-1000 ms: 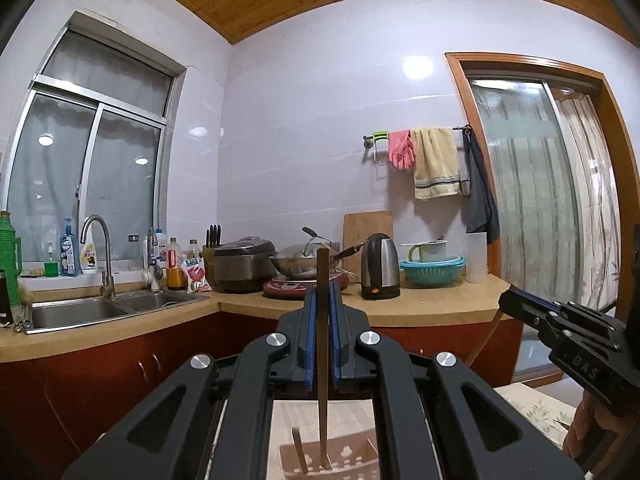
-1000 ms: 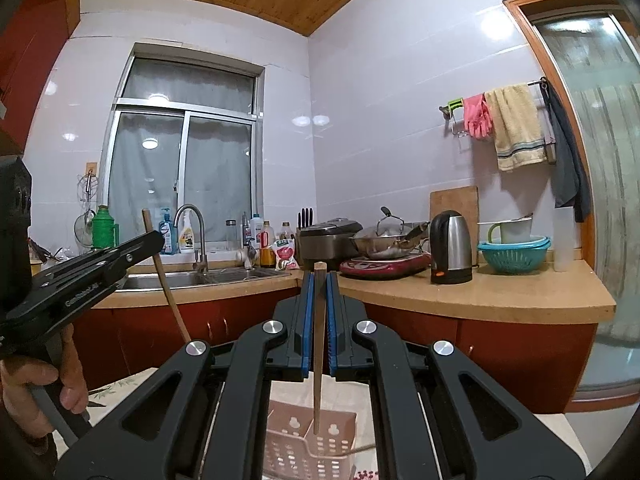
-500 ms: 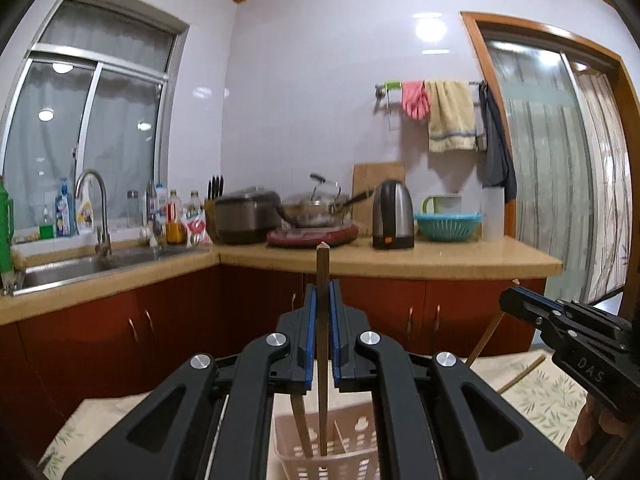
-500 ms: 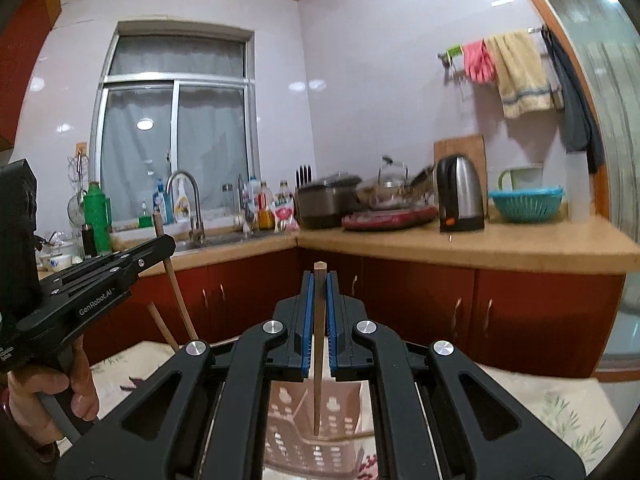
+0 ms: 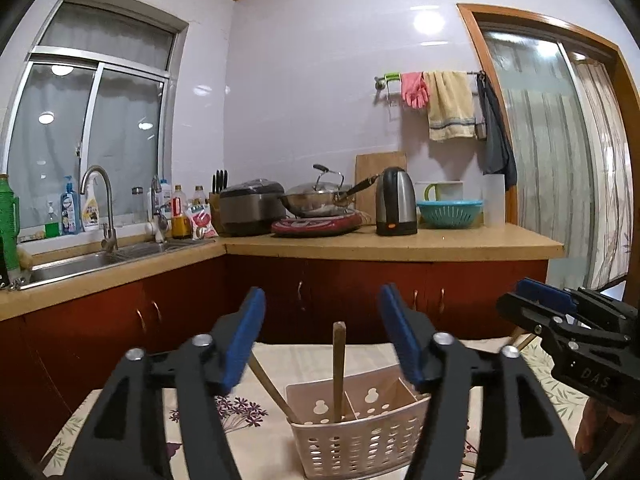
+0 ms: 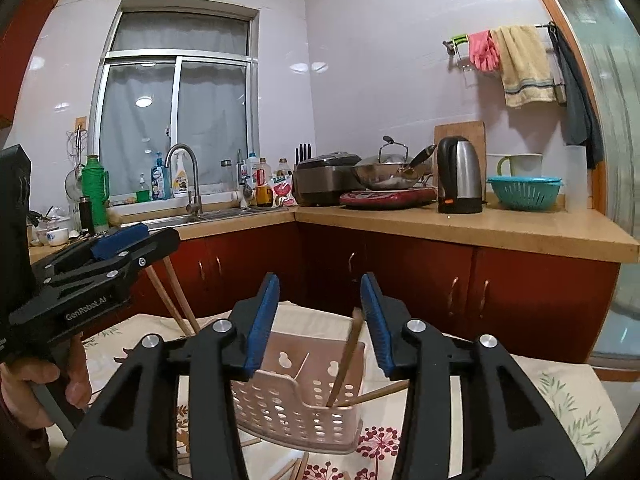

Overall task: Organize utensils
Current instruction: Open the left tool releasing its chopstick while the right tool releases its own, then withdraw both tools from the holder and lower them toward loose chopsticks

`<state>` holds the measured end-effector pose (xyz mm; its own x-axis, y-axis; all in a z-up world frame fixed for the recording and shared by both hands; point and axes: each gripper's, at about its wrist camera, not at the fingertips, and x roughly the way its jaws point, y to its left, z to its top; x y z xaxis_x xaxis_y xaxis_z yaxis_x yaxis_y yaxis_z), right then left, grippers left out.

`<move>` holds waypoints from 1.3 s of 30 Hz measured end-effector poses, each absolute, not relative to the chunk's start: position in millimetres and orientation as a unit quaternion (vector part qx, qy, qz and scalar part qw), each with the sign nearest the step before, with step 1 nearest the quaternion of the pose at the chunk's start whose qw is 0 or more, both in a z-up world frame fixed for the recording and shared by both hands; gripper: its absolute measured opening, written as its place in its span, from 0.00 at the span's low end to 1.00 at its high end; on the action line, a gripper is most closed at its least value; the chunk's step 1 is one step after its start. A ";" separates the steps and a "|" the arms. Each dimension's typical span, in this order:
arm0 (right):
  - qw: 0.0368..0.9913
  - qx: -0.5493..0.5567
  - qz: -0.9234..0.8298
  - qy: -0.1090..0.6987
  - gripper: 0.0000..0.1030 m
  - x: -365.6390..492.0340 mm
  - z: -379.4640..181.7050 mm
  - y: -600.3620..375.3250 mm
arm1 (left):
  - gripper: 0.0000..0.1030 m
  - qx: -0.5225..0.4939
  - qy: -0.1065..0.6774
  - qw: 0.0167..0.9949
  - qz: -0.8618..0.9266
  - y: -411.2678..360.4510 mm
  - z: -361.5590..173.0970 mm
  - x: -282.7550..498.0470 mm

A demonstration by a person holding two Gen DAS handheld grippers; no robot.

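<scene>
A pale pink perforated utensil basket (image 5: 352,440) stands on the floral tablecloth, also in the right wrist view (image 6: 296,400). My left gripper (image 5: 322,336) is open above it; a wooden chopstick (image 5: 339,368) stands upright in the basket, and another (image 5: 272,386) leans at its left side. My right gripper (image 6: 320,320) is open above the basket; a chopstick (image 6: 346,360) leans inside it. Each gripper shows in the other's view, the right one (image 5: 560,320) and the left one (image 6: 100,256).
Loose chopsticks (image 6: 296,468) lie on the tablecloth (image 6: 560,392) in front of the basket. One chopstick (image 6: 380,394) sticks out of the basket's right side. Behind are red cabinets (image 5: 360,292), a counter with kettle (image 5: 396,202), wok and sink (image 5: 80,260).
Both grippers were shut, each on an upright chopstick over the basket. Both have opened and the chopsticks now rest in the basket. The view has tilted lower.
</scene>
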<state>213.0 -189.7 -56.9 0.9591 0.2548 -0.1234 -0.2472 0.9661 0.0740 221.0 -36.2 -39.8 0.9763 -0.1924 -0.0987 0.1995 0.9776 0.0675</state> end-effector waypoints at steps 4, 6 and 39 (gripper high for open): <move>0.990 0.027 0.123 0.057 0.48 191.4 -49.2 -189.6 | 0.71 0.040 0.032 0.994 -0.094 -31.0 -30.4 208.1; 0.991 0.027 0.122 0.055 0.48 179.3 -47.9 -189.5 | 0.72 0.041 0.030 0.995 -0.091 -28.3 -28.7 199.9; 0.956 0.024 0.109 0.272 0.24 63.4 -224.3 -163.8 | 0.70 0.068 0.230 0.971 -0.023 23.0 -176.5 78.0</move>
